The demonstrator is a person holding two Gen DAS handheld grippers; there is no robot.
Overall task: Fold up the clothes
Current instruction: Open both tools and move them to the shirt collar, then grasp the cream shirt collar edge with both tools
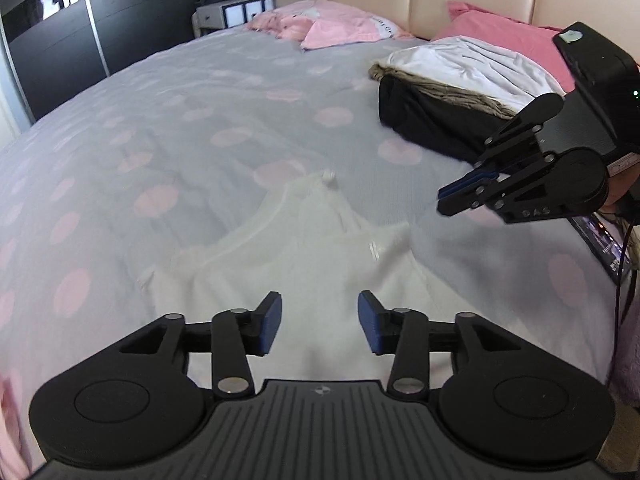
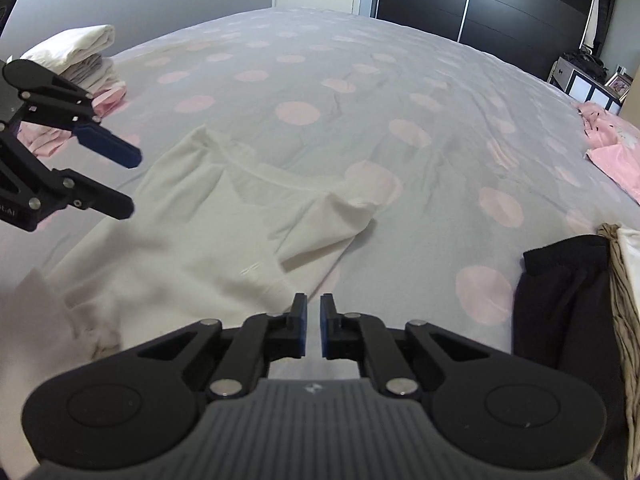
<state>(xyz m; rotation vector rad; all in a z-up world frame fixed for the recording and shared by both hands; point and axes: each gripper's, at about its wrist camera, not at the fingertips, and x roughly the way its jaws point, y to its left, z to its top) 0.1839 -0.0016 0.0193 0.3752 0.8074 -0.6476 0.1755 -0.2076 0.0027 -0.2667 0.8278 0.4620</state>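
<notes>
A white garment (image 1: 316, 248) lies partly folded on the grey bedspread with pink dots (image 1: 180, 120). It also shows in the right wrist view (image 2: 224, 240) with one sleeve folded over. My left gripper (image 1: 319, 322) is open and empty, hovering over the near part of the garment; it also shows in the right wrist view (image 2: 130, 182). My right gripper (image 2: 314, 326) has its jaws nearly closed with a thin gap and holds nothing, above the garment's edge. It appears in the left wrist view (image 1: 442, 198) to the right of the garment.
A black garment with a fur trim (image 1: 432, 116) and white cloth (image 1: 472, 64) lie at the right. Pink pillows (image 1: 344, 28) sit by the headboard. A stack of folded clothes (image 2: 76, 60) stands at the bed's far left. Dark wardrobes (image 2: 500, 4) stand behind.
</notes>
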